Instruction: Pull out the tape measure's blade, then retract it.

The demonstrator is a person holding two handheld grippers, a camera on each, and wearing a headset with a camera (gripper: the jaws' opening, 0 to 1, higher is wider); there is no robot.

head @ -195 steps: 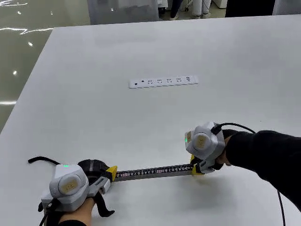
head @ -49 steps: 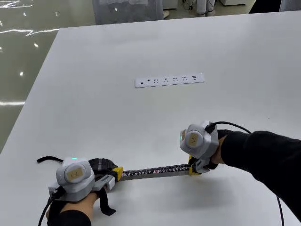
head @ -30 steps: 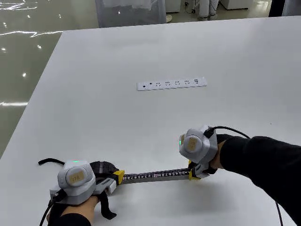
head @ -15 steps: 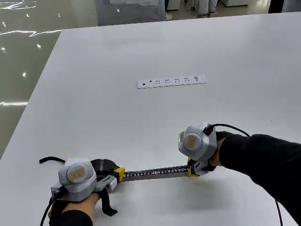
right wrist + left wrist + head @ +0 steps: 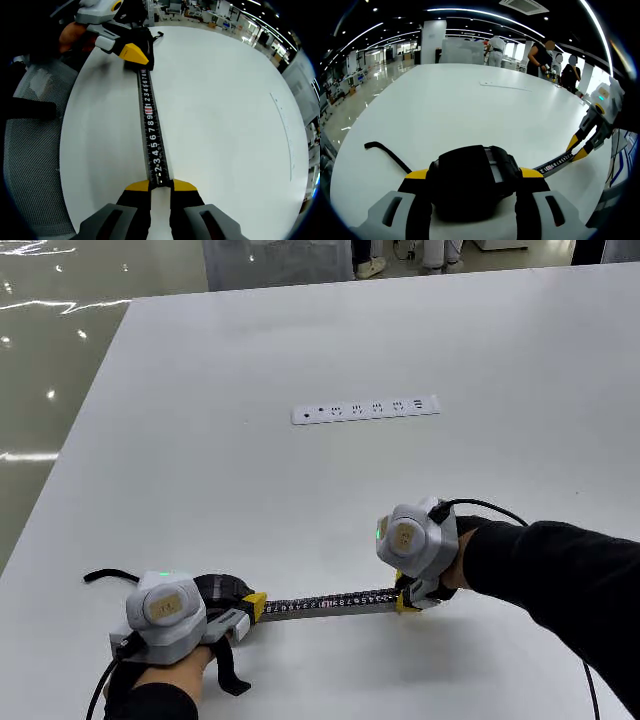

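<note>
The left gripper (image 5: 245, 610) is clamping its fingers (image 5: 415, 176) around the black tape measure case (image 5: 222, 592) near the table (image 5: 300, 500) edge. The right gripper (image 5: 408, 602) is pinching the drawn-out blade (image 5: 330, 602) by its tip. Open table is spreading beyond.

White workbench (image 5: 300, 490) with a power strip (image 5: 366, 409), glossy floor (image 5: 40, 390) beside it, strip lights (image 5: 470, 11) overhead

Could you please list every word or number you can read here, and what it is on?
"2 3 4 5 6 7 8 9", a red "10", then "1" to "9": tape blade, right gripper view.
Round stickers on the left gripper and right gripper: too blurred to read.
Power strip: marks too small to read.
</note>
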